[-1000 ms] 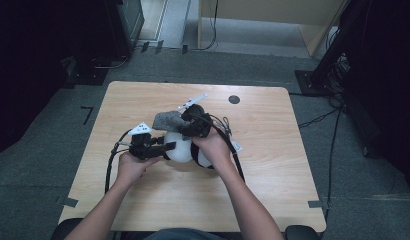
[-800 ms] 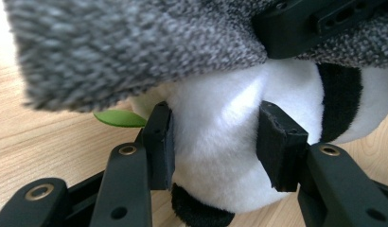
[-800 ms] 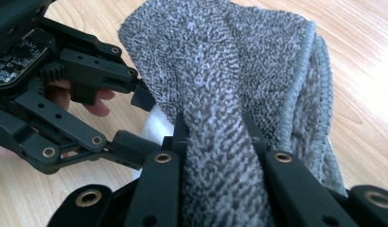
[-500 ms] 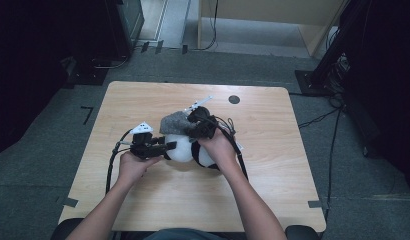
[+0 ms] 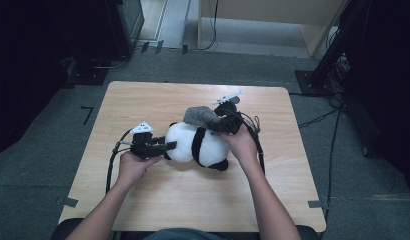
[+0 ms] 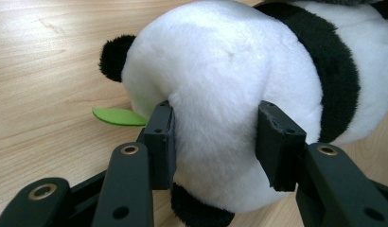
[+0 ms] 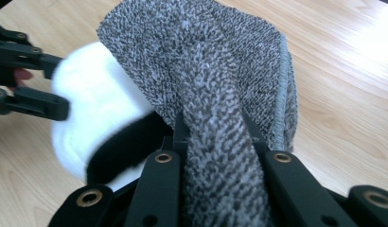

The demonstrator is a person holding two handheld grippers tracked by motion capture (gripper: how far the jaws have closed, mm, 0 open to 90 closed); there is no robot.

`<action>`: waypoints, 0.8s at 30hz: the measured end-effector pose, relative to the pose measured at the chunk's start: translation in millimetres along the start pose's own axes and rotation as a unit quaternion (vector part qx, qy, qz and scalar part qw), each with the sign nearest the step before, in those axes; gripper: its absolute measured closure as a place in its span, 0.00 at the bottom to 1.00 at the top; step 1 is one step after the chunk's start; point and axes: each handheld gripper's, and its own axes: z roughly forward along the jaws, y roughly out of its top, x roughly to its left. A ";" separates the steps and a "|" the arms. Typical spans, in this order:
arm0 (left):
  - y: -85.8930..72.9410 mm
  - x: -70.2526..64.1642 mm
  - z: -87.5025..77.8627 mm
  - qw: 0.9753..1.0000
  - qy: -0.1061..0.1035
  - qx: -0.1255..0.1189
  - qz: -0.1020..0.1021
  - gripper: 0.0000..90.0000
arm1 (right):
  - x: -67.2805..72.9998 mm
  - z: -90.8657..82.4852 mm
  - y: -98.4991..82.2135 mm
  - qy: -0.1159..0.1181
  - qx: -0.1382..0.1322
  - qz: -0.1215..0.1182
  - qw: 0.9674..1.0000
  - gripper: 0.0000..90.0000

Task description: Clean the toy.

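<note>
well, the pale wooden table [image 5: 158, 200] carries everything here, and lying on its side near the middle is the plump white-and-black plush panda [image 5: 195, 145], with one black limb pointing toward the person. the left gripper [image 5: 165, 146] has its jaws pressed into the panda's white rump, the pile bulging between the pads [image 6: 161, 137]. the right gripper [image 5: 213, 125] is clamped on a fold of the grey knitted terry cloth [image 5: 199, 116], which drapes over the far top of the panda and hangs past it toward the table.

what worries me is the hold on the toy. the left jaws bite only soft stuffing, so if the right hand drags the cloth sideways with any force, i think the fur could slide out of the pads and the whole panda would roll or scoot across the smooth wood. the cloth grip looks narrow too, a single bunched ridge between the jaws; a snag on the panda's body could pull it free and leave it in a heap.

smallest of all, a little green felt leaf [image 6: 117, 116] sticks out beside the left jaw, under the panda. if that jaw shifts it might pinch or fold the leaf, though i can't tell what the leaf is fixed to.
</note>
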 end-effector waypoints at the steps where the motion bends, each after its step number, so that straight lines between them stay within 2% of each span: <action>1: 0.0 0.0 0.1 1.000 0.000 -0.001 -0.001 0.60 | -3.4 -2.0 -1.6 -0.001 -0.001 0.004 1.000 0.85; 11: -0.6 1.2 -0.4 1.000 -0.002 0.002 -0.003 0.60 | -36.8 -19.0 -23.9 -0.018 -0.005 0.044 0.999 0.85; 15: -1.3 1.0 -1.9 1.000 -0.003 0.003 -0.010 0.60 | -47.0 -24.0 -36.1 -0.016 -0.004 0.061 0.998 0.85; 19: -1.3 0.4 -2.7 1.000 -0.001 0.008 -0.008 0.61 | -48.9 -40.5 -43.4 -0.016 -0.026 0.063 0.998 0.85; 24: -1.3 -1.0 -3.9 1.000 0.002 0.009 -0.003 0.61 | -38.5 -63.8 -49.4 -0.008 -0.058 0.051 0.997 0.85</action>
